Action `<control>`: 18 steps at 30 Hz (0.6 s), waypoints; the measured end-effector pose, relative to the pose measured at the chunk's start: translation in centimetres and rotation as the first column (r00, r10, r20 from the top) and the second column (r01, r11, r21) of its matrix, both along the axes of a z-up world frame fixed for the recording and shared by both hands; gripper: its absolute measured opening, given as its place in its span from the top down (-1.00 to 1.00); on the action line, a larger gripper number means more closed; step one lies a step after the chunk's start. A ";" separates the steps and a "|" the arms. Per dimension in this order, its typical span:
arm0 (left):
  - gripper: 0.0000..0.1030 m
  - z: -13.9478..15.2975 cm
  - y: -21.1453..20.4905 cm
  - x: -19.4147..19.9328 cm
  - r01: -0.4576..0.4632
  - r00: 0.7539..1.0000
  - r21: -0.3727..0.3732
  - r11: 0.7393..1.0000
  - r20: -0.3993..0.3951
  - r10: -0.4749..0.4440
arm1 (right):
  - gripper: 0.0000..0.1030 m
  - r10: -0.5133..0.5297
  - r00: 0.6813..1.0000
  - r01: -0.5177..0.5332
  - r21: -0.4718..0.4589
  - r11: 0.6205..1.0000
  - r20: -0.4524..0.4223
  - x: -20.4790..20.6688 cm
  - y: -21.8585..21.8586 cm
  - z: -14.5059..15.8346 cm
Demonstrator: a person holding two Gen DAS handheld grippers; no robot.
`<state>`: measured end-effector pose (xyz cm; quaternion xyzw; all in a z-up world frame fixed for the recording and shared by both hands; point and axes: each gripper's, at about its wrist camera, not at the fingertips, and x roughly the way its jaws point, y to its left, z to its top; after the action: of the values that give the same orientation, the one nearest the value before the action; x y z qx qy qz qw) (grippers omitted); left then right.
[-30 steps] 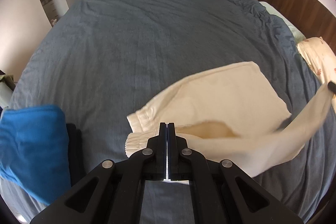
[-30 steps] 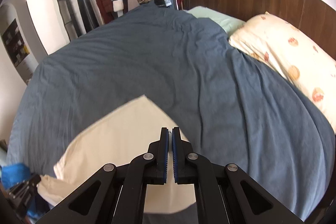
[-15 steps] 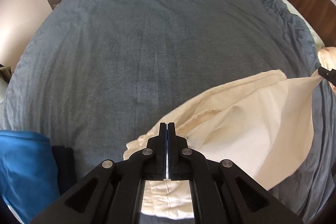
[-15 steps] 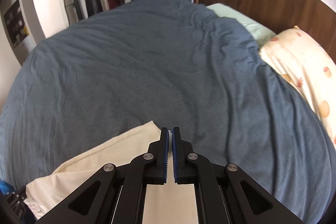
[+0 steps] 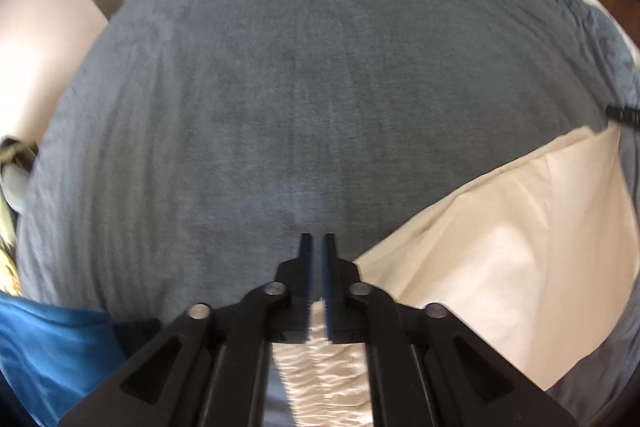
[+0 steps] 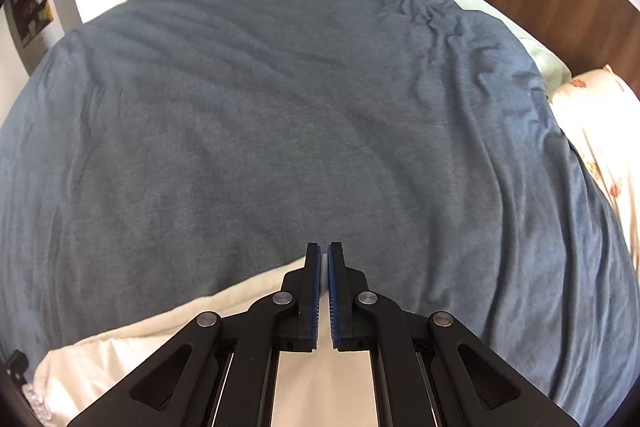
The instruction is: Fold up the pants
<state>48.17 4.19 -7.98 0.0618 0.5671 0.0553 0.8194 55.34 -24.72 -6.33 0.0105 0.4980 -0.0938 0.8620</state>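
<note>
Both grippers have dropped toward the grey bedspread (image 6: pixel 280 107) since a second ago. Cream pants (image 5: pixel 500 267) now lie flat on it, lower right in the left view. Left gripper (image 5: pixel 317 247): jaws just parted, cloth released beneath them. Right gripper (image 6: pixel 324 259): clenched on the pants' edge.

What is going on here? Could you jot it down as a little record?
surface: bed with grey cover
garment: cream pants, laid on the cover
left gripper: jaws have just been opening, a gap shows, elastic edge below
right gripper: shut on pants
nearby: blue cloth, pillow
</note>
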 end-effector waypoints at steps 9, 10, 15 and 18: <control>0.16 2.4 1.6 -2.5 0.190 0.982 -0.033 0.981 -0.006 -0.191 | -0.06 0.125 0.992 -0.118 -0.221 0.968 0.020 -0.8 3.6 1.9; 0.16 2.4 1.6 -2.6 0.226 0.974 -0.059 0.972 -0.019 -0.227 | -0.06 0.144 0.989 -0.135 -0.236 0.962 0.020 -1.2 4.0 2.2; 0.16 0.6 1.2 -2.1 0.393 0.904 -0.138 0.909 -0.121 -0.409 | -0.06 0.315 0.944 -0.330 -0.239 0.913 -0.097 -1.4 6.2 2.4; 0.16 -0.4 0.7 -1.3 0.425 0.875 -0.174 0.889 -0.175 -0.452 | -0.06 0.360 0.917 -0.392 -0.220 0.893 -0.172 -1.0 6.9 1.7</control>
<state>46.87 4.88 -8.41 0.1408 0.6240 -0.1760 0.7482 54.33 -17.87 -4.65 -0.2008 0.5284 0.0124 0.8248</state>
